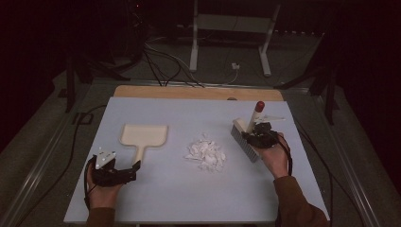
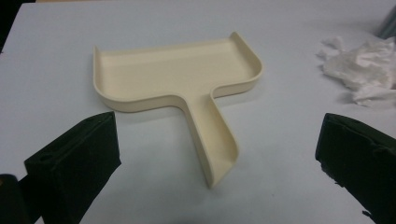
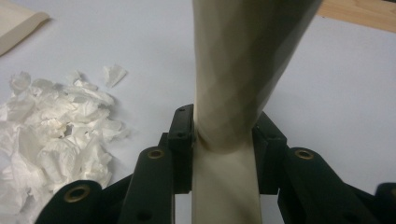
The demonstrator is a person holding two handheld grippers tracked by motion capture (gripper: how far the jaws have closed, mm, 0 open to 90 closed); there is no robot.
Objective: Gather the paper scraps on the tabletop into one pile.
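The dustpan [image 1: 143, 136] is laid flat on the table [image 1: 156, 198], left of centre, with its handle [image 2: 212, 140] reaching back toward the person and its open mouth facing away. Its long axis is thus run from near to far, and the handle end is pointed almost straight at the left gripper [image 1: 124, 171], which is held just beside it, slightly to the left and nearer the person. The left gripper's jaws are spread wide and nothing is held between them; the handle is seen ahead of them, not yet between them. The left hand [image 1: 101, 189] is by far the nearer one to the dustpan.

The brush [image 1: 246, 137] is clamped by its handle in the right gripper [image 3: 223, 135], right of the paper scraps [image 1: 206, 153]. Its handle is tilted up and away, red tip uppermost, while the bristle head is stretched across just beside the scraps, between them and the right hand [image 1: 274, 158].
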